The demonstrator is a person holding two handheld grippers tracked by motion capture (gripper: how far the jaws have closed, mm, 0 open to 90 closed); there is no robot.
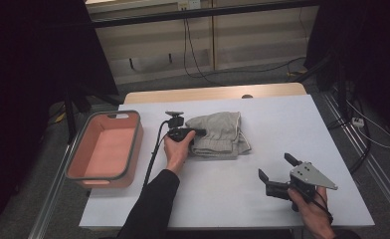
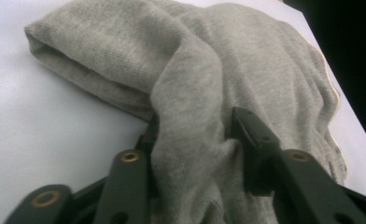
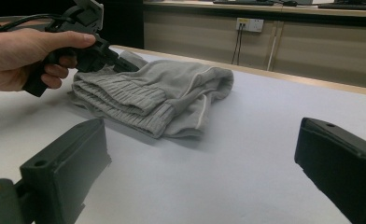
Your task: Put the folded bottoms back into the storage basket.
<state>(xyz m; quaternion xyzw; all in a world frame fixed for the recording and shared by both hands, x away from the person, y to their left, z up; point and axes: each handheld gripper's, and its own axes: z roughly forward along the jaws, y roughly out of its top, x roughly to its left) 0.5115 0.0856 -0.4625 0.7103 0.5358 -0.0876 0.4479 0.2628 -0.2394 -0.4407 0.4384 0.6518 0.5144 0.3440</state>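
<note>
While left tool [image 2: 195, 135] pinches garment [image 1: 218, 133] edge, right tool [image 1: 278, 169] gapes.

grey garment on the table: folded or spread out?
Folded. The grey garment lies as a compact stacked bundle, its layered ribbed edges visible in the right gripper view, with the left gripper closed on a bunched fold of it.

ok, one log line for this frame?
left gripper: shut on grey garment | right gripper: open, apart, off cloth | pink bin: empty
</note>
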